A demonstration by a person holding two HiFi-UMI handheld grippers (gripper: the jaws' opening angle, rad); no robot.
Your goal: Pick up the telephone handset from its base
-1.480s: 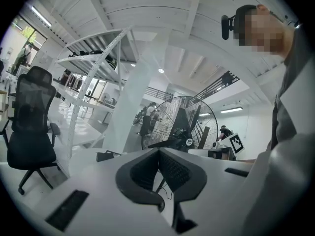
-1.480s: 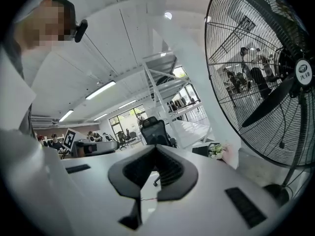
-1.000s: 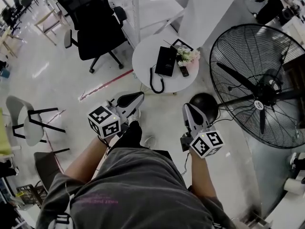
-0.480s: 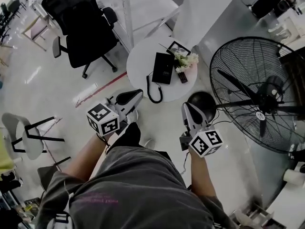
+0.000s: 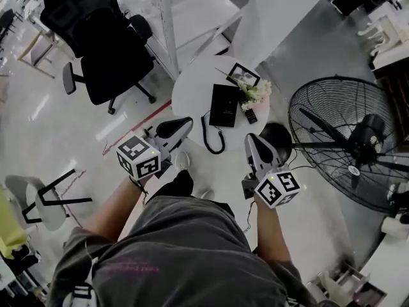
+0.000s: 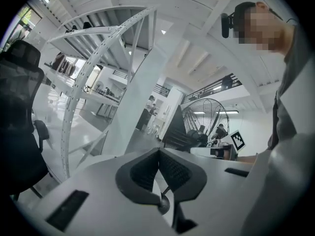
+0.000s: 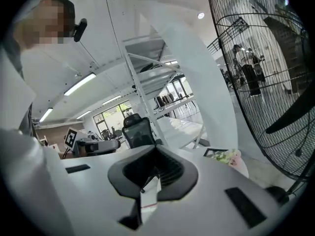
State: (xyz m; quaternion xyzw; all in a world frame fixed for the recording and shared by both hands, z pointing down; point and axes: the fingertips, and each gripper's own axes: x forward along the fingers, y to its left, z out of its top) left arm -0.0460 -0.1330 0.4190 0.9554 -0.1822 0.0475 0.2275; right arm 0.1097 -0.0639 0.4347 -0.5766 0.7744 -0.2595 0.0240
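A black telephone (image 5: 225,104) lies on the round white table (image 5: 195,88), its handset resting on the base. Its coiled cord (image 5: 211,138) loops over the table's near edge. My left gripper (image 5: 177,127) is shut and empty, just short of the table's near left edge. My right gripper (image 5: 254,144) is also shut and empty, at the near right edge below the phone. In the left gripper view the left gripper (image 6: 159,154) has its pads together, and in the right gripper view so does the right gripper (image 7: 156,151). Both gripper views hide the phone behind the jaws.
On the table beside the phone are a picture frame (image 5: 243,77), a small bunch of flowers (image 5: 255,91) and a small black remote (image 5: 251,115). A large floor fan (image 5: 358,142) stands right, with its round base (image 5: 281,136) near my right gripper. A black office chair (image 5: 102,43) stands at the back left.
Both grippers have come forward to the table's near edge, still shut. The table and phone now lie closer in the head view, and the fan has slid to the right.
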